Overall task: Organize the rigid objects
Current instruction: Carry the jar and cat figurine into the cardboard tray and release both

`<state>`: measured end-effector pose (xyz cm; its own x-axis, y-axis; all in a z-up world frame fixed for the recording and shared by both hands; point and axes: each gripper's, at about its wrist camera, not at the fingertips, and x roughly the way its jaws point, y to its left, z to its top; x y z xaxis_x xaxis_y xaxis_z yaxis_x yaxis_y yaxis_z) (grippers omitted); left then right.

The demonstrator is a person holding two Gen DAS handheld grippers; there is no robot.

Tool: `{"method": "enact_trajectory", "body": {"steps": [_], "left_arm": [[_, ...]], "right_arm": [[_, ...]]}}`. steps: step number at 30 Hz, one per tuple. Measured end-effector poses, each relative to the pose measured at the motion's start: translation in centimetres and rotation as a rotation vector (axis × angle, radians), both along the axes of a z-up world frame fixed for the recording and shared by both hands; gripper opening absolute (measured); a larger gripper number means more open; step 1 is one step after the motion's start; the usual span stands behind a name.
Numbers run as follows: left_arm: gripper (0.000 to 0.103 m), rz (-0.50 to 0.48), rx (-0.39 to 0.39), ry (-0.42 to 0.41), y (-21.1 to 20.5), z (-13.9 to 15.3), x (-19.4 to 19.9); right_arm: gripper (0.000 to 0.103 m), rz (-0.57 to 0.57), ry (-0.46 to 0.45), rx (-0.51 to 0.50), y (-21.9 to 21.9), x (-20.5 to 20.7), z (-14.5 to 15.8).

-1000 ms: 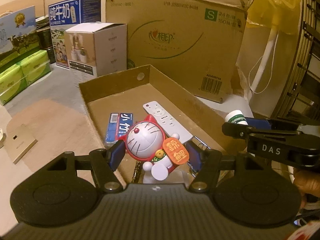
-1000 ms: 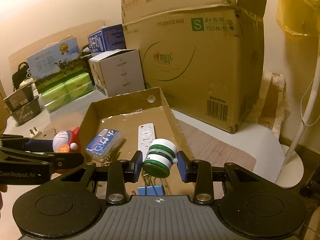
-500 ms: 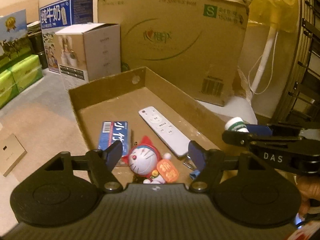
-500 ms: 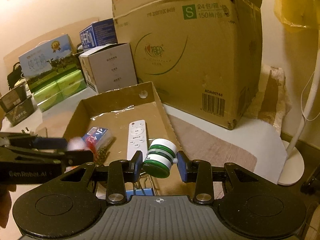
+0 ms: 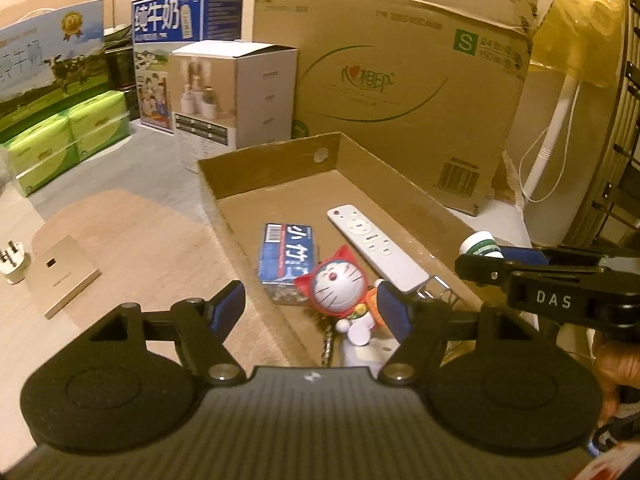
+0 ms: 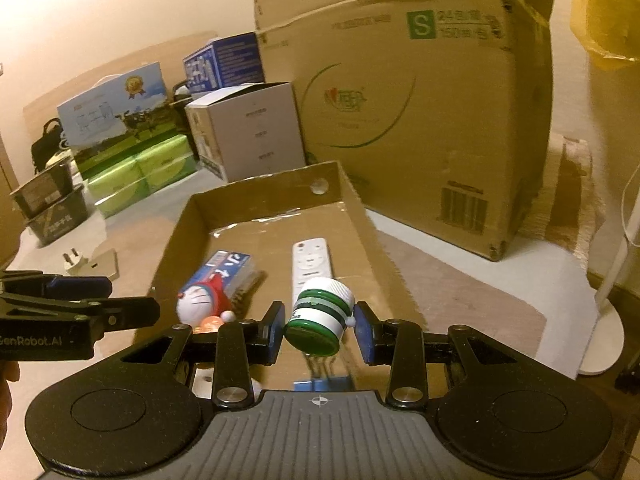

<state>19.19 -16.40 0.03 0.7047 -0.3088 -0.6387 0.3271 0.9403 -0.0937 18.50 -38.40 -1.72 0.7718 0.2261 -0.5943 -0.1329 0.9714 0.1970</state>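
Note:
A shallow cardboard tray point(image 5: 276, 164) point(image 6: 264, 192) holds a white remote point(image 5: 376, 248) point(image 6: 308, 268), a blue pack point(image 5: 286, 256) point(image 6: 224, 272) and a Doraemon figure point(image 5: 340, 288) point(image 6: 200, 304). My left gripper point(image 5: 312, 304) is open and empty above the tray's near end, with the figure lying below between its fingers. My right gripper point(image 6: 320, 328) is shut on a white bottle with green bands point(image 6: 320, 312) point(image 5: 480, 242), held above the tray's near right side.
A large cardboard box point(image 5: 400, 80) stands behind the tray, with a white carton point(image 5: 236, 96), milk boxes point(image 5: 180, 40) and green tissue packs point(image 5: 68, 140) to the left. A plug point(image 5: 12, 268) and a tan box point(image 5: 60, 276) lie left. A fan stand point(image 6: 612, 300) is at the right.
My left gripper has opened and let go of the Doraemon figure, which now lies in the tray. The right gripper still holds the bottle, slightly nearer the tray.

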Motion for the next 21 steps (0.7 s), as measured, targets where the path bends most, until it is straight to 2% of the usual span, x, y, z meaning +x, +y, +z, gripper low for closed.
{"method": "enact_trajectory", "body": {"steps": [9, 10, 11, 12, 21], "left_arm": [[0.070, 0.043, -0.013, 0.006, 2.0, -0.2, -0.3], [0.071, 0.050, -0.011, 0.006, 2.2, -0.2, -0.4], [0.073, 0.057, -0.008, 0.006, 2.5, -0.3, -0.6], [0.073, 0.062, -0.008, 0.006, 2.7, -0.3, -0.7], [0.073, 0.113, -0.014, 0.019, 4.8, -0.2, -2.7]], "right_arm": [[0.039, 0.026, -0.019, 0.074, 0.9, 0.7, 0.3], [0.042, 0.036, -0.012, 0.091, 0.9, 0.8, 0.3], [0.055, 0.035, -0.009, 0.098, 0.9, 0.8, 0.3], [0.062, 0.028, -0.016, 0.098, 0.9, 0.6, 0.3], [0.062, -0.007, -0.002, 0.070, 0.7, -1.9, 0.4]]}}
